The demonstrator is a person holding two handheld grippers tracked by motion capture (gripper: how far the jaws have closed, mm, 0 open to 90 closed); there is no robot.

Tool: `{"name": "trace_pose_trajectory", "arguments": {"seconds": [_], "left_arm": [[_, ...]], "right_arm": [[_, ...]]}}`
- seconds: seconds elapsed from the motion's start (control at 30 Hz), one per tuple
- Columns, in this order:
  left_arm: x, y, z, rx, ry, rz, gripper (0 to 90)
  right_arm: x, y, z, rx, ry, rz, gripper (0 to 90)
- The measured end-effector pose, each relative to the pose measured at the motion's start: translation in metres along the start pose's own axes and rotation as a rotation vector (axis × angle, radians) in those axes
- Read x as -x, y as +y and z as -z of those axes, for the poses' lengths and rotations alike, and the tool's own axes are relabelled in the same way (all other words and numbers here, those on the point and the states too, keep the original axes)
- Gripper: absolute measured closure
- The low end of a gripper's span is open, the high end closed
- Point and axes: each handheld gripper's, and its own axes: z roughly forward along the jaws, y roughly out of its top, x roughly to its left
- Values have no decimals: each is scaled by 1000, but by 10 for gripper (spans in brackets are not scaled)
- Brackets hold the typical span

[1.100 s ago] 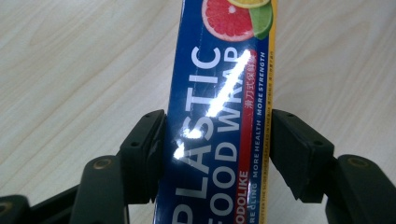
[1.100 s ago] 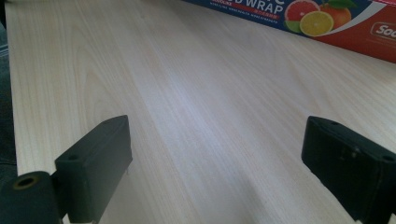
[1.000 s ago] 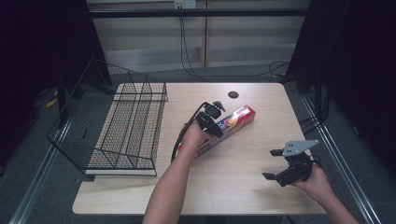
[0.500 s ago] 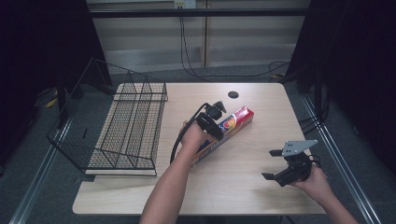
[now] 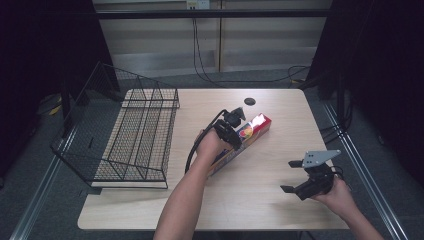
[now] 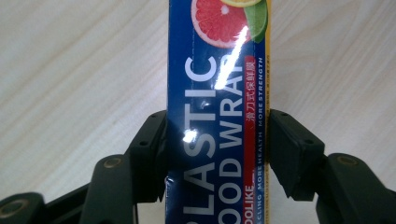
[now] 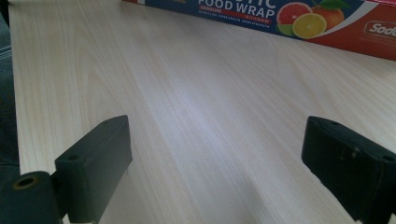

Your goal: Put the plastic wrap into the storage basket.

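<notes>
Left tool (image 5: 234, 131): at the middle of the high view, set down over the box of food wrap (image 5: 243, 137); in the left gripper view its two black jaws press against the box's long sides, clamped on it.
Box of food wrap: long, blue and red with citrus fruit printed on it, lying flat on the bench (image 5: 150, 205) and running diagonally from the centre toward the upper right of the high view; in the right gripper view it crosses the top edge (image 7: 280, 14).
Right tool (image 5: 299, 176): at the lower right of the high view, held above the bench well apart from the box; jaws spread wide with bare wood between them.
Wire basket (image 5: 125, 135): black, at the left of the high view, overhanging the bench's left edge.
Small dark disc (image 5: 249, 101): on the bench near its far edge, just above the box.
</notes>
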Motion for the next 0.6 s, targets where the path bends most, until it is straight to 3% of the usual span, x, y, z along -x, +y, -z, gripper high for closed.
{"name": "trace_pose_trajectory", "arguments": {"seconds": [0.2, 0.3, 0.33, 0.6], "left_arm": [[2, 0, 7, -14, -3, 28, 462], [2, 1, 13, -33, -3, 14, 463], [2, 1, 18, -25, -2, 33, 463], [-4, -2, 41, -2, -16, 64, 463]], "right_arm": [[1, 0, 1, 6, -1, 1, 75], [0, 0, 0, -1, -5, 2, 69], [0, 0, 0, 2, -1, 7, 64], [-1, 0, 0, 8, -2, 2, 39]]}}
